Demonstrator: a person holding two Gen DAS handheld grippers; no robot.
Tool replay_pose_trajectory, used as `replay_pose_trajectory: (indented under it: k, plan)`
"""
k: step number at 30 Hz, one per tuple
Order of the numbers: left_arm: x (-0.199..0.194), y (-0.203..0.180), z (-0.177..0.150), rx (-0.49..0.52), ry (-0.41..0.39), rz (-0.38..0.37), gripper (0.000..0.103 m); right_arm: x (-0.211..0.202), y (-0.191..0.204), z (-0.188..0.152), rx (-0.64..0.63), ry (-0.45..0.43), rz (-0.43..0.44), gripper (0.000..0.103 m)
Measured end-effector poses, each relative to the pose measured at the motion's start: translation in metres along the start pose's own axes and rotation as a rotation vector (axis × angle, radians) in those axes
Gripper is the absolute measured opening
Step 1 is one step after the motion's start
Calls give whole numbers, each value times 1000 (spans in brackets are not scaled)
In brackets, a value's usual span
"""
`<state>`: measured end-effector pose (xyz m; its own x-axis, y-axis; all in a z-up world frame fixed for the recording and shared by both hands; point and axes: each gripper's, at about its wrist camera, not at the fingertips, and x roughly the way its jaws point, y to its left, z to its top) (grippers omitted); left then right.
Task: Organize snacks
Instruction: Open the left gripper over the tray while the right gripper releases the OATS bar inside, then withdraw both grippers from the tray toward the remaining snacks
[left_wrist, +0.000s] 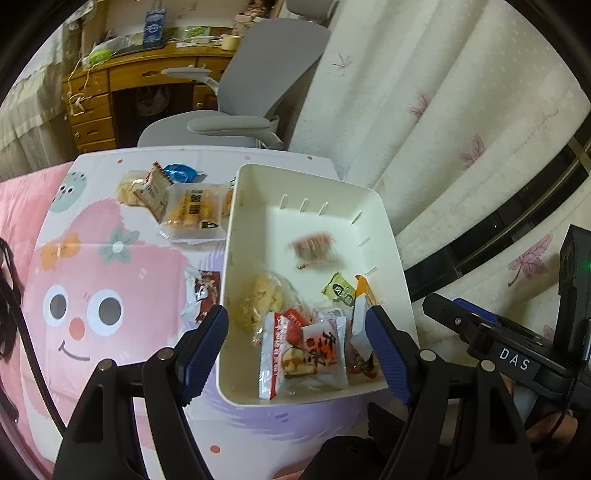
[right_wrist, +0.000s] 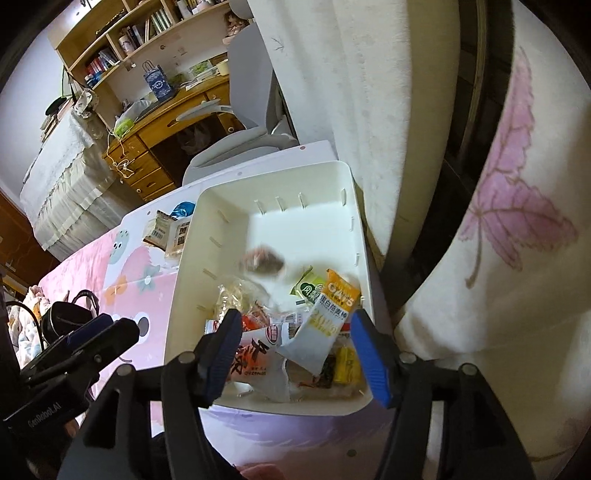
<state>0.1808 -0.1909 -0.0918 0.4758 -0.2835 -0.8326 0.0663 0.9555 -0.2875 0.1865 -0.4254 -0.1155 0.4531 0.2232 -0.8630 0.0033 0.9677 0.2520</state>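
A white plastic bin (left_wrist: 236, 258) (right_wrist: 184, 280) stands on a cartoon-printed table cover and holds several snack packets, among them a red-and-white packet (left_wrist: 306, 354), a clear bag of pale cookies (left_wrist: 262, 299) and an orange oat bar (right_wrist: 334, 306). A small blurred packet (left_wrist: 314, 247) (right_wrist: 264, 264) is in mid-air or just landing in the bin. My left gripper (left_wrist: 297, 347) is open and empty over the bin's near end. My right gripper (right_wrist: 295, 349) is open and empty above the same end. Loose packets (left_wrist: 192, 210) lie on the cover left of the bin, and a brown one (left_wrist: 203, 295) lies beside its wall.
A blue foil packet (left_wrist: 179, 173) lies at the table's far edge. A grey office chair (left_wrist: 255, 85) and a wooden desk (left_wrist: 122, 92) stand behind the table. A white curtain with pink leaves (left_wrist: 443, 122) hangs close on the right. Pink bedding (left_wrist: 18, 206) lies left.
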Motion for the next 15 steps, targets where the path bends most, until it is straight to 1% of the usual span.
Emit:
replay_pose_trajectory:
  k: [7,15]
  plan:
    - [-11,24,-10,-31,12,45,75,10,19,-10,-11,40,28,63]
    - [-32,68,-18,-48,24,83,75,19,51,-26,-7,77,41,67]
